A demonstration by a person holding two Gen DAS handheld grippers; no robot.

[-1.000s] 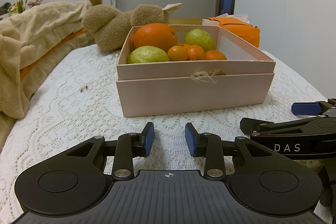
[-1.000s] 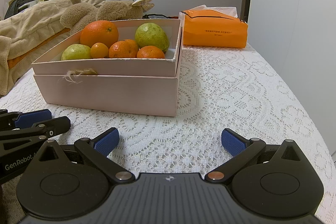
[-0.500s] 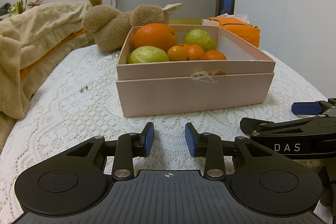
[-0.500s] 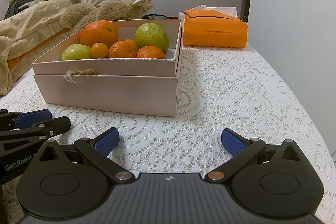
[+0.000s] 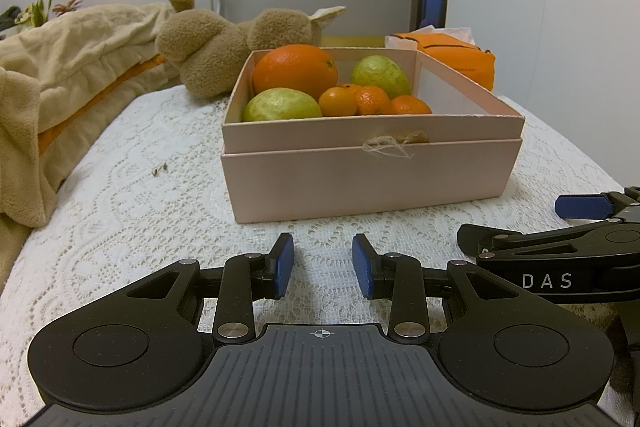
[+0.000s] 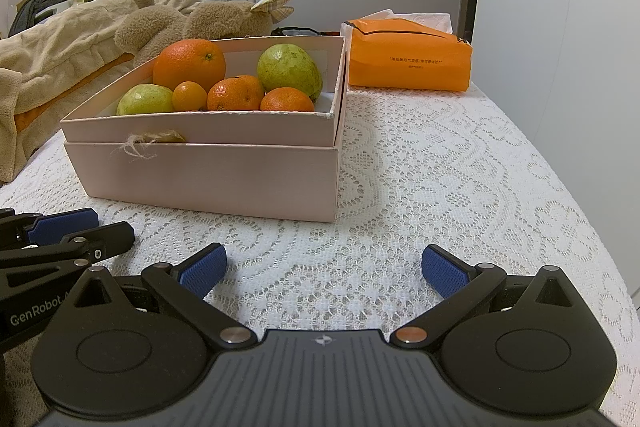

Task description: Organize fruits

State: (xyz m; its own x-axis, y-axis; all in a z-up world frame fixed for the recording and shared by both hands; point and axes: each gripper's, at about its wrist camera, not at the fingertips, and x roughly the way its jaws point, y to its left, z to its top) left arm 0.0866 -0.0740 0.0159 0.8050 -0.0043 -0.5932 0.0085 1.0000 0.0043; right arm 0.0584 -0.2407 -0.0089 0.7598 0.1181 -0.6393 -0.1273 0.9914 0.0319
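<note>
A pink cardboard box sits on the white lace cloth, its open tray nested in a slightly wider base, with a frayed bit of twine hanging at the front seam. The fruit lies gathered toward the left and back of the tray. Largest is a big orange in the far left corner. Next come two green guavas, one at the back beside the orange, the other against the near left wall. Smallest are the mandarins, clustered between the guavas and touching one another.

The right gripper hovers over bare lace in front of the box, its blue pads spread wide with nothing between them. The left gripper sits just beside it, also short of the box, its pads set narrowly apart, empty and touching no fruit.
</note>
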